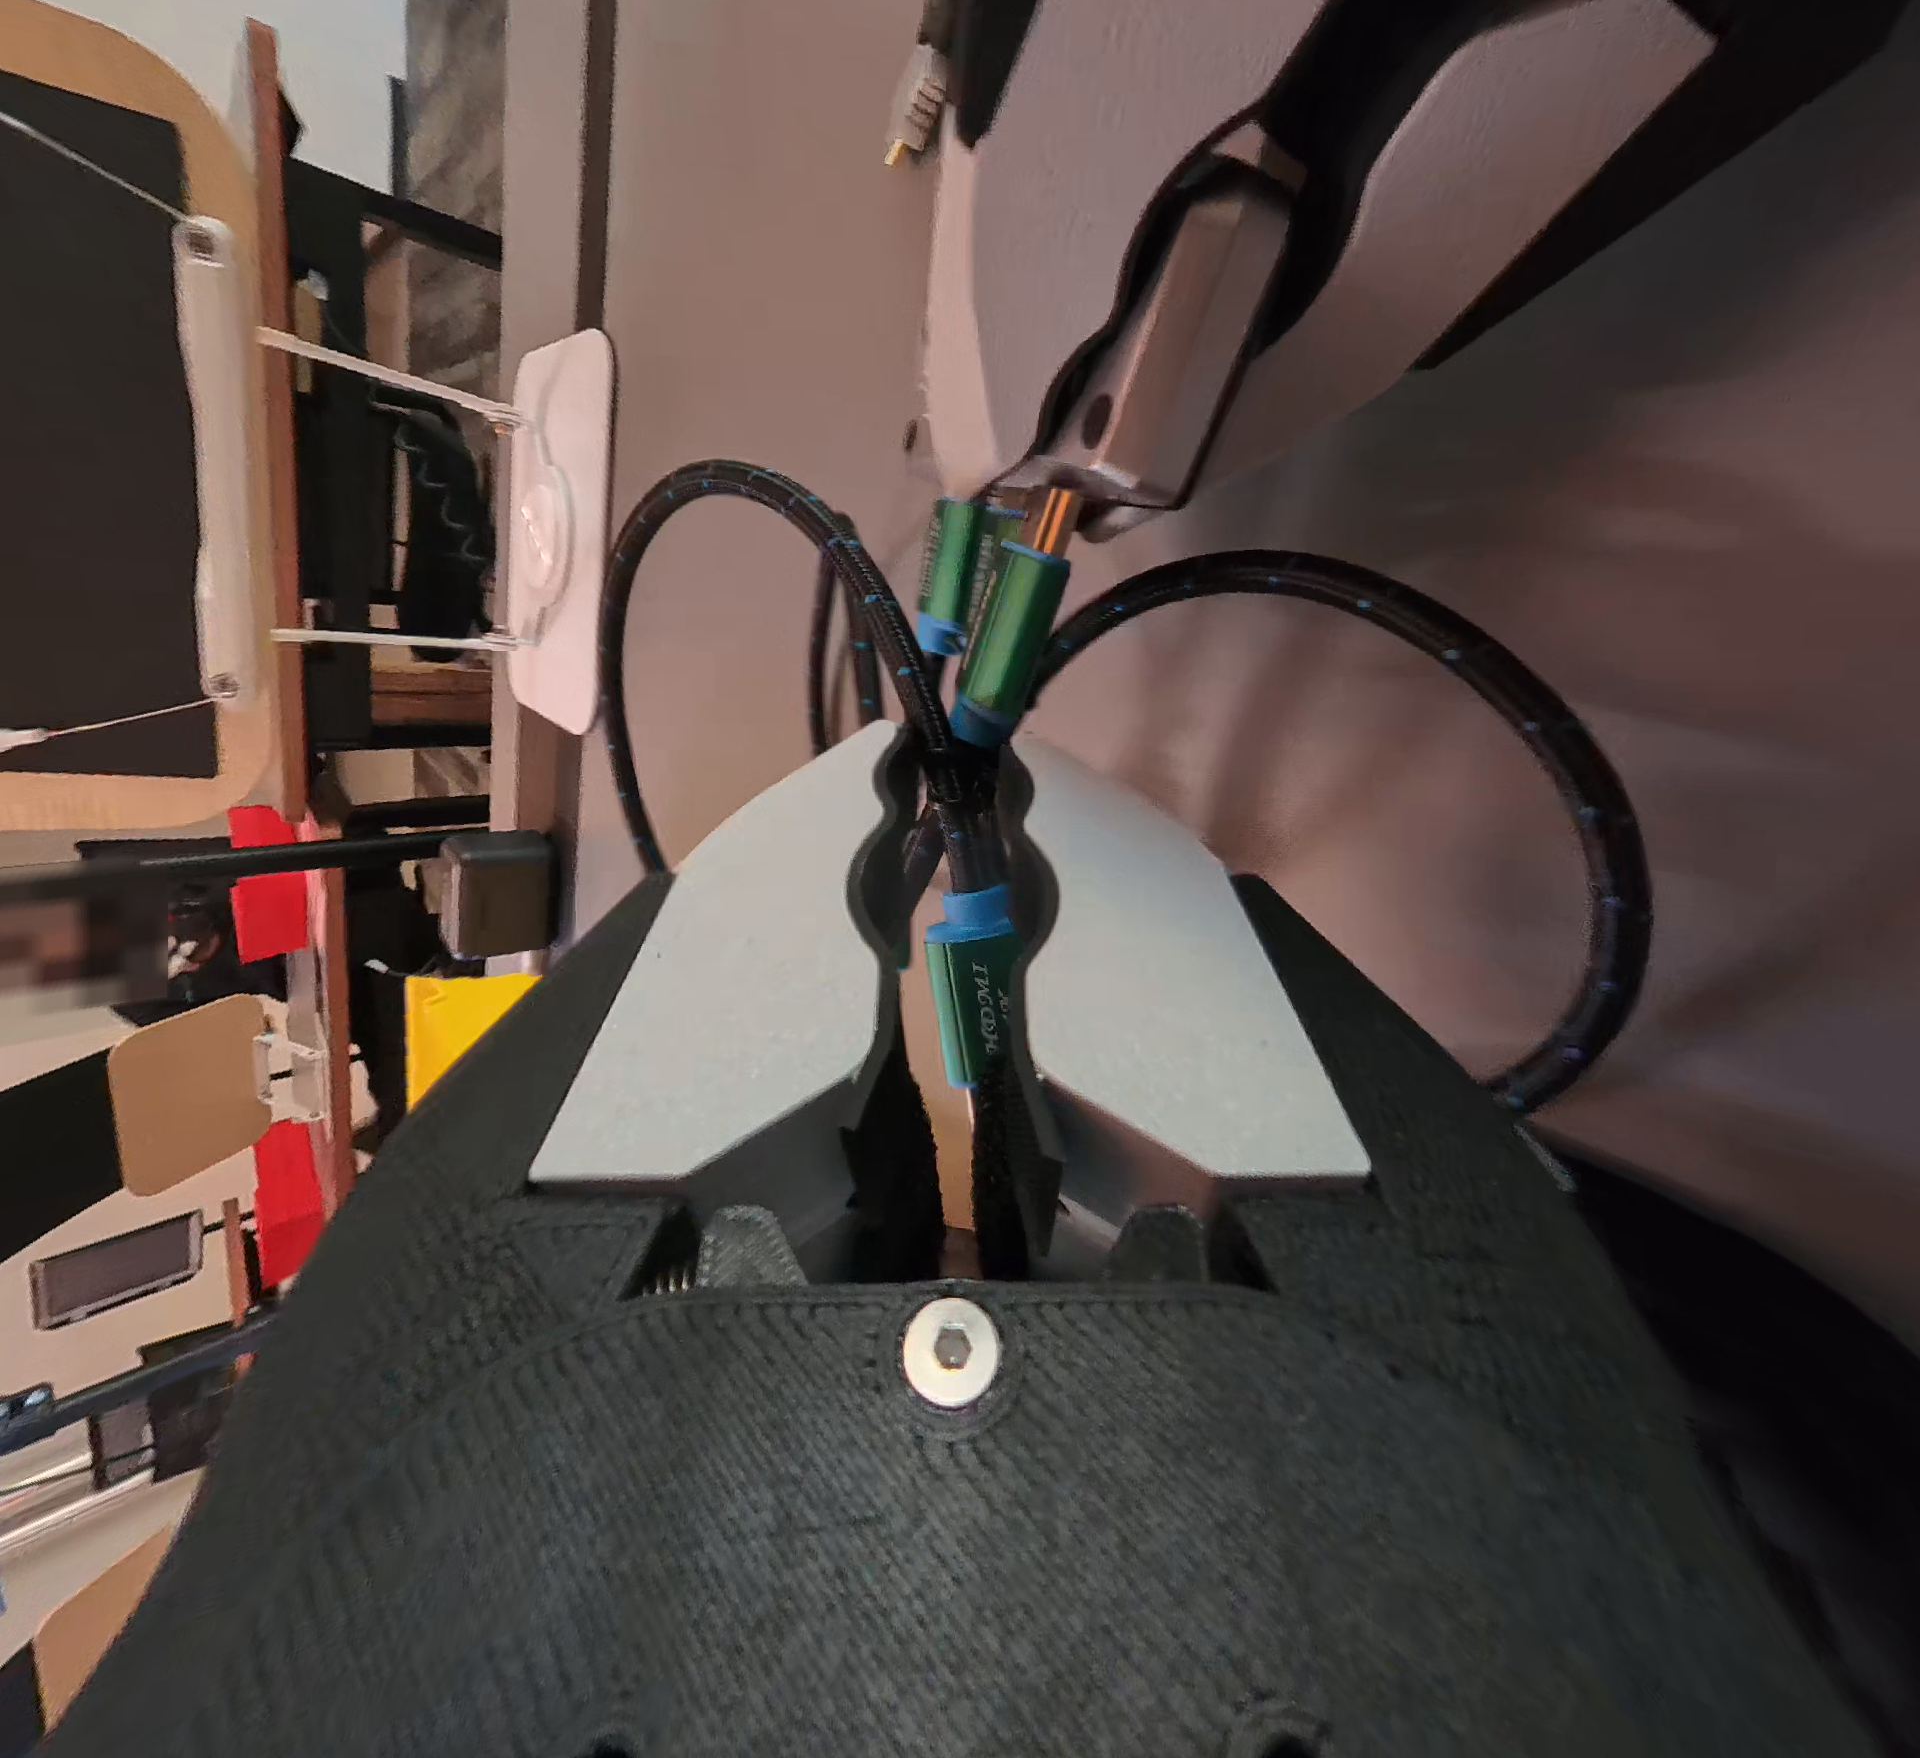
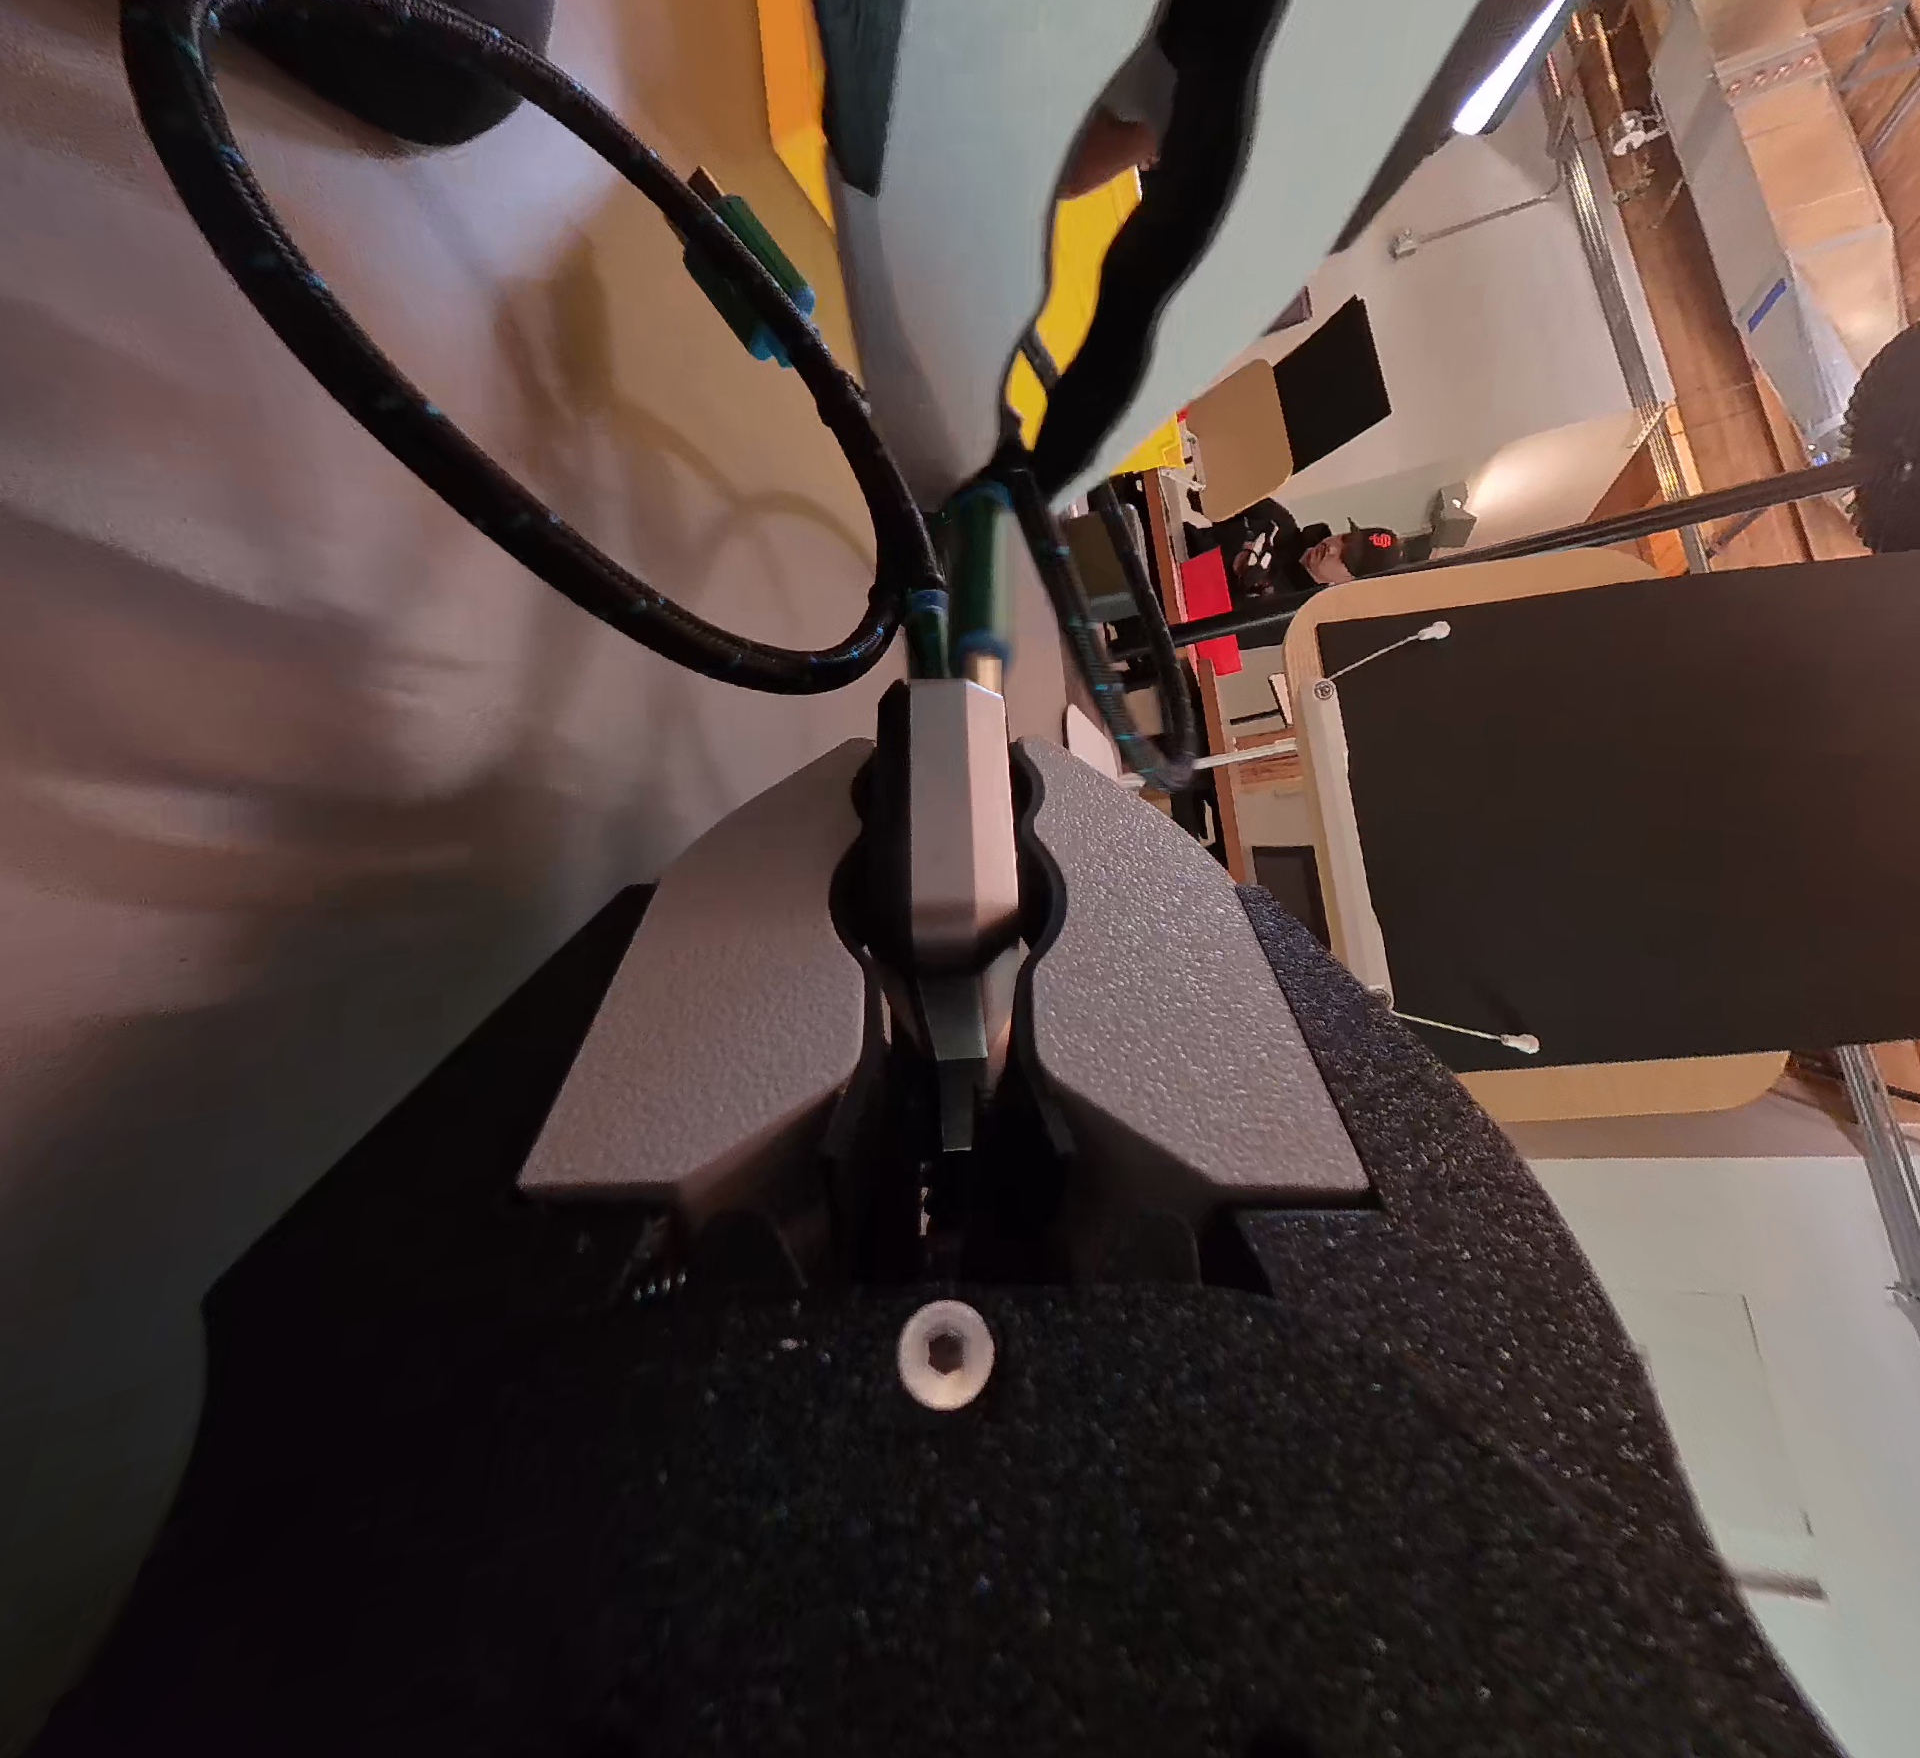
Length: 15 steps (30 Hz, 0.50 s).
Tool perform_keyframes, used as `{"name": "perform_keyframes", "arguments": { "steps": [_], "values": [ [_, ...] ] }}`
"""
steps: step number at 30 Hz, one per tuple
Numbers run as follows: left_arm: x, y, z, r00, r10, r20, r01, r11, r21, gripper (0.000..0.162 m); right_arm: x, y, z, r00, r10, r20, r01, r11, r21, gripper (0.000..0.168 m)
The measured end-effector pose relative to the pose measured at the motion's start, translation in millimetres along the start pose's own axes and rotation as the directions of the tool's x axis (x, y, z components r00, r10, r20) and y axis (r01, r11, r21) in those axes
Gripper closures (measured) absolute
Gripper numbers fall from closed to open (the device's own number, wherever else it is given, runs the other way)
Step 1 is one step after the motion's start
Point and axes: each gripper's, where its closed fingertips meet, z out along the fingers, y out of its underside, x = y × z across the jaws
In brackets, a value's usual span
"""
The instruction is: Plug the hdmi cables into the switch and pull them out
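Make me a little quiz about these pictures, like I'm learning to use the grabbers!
1. True or false: the right hand-held gripper is shut on the silver switch.
2. What colour are the plug shells next to the switch? A red, B green, C white.
3. What is pinched in the left hand-held gripper?

Key: 1 true. 2 B. 3 braided cables.
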Motion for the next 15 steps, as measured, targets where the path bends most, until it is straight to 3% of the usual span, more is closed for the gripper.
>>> {"name": "perform_keyframes", "arguments": {
  "steps": [6,15],
  "values": [
    [-4.6,2.0,-1.1,0.992,0.104,0.075,-0.102,0.994,-0.026,0.147,1.2,-1.7,-0.5,0.999,0.044,0.009,-0.044,0.999,0.019,0.148],
    [-3.0,2.1,-0.1,0.987,0.115,0.112,-0.107,0.992,-0.071,0.148,0.7,-1.4,0.7,0.999,0.036,0.010,-0.037,0.999,0.009,0.148]
  ]
}}
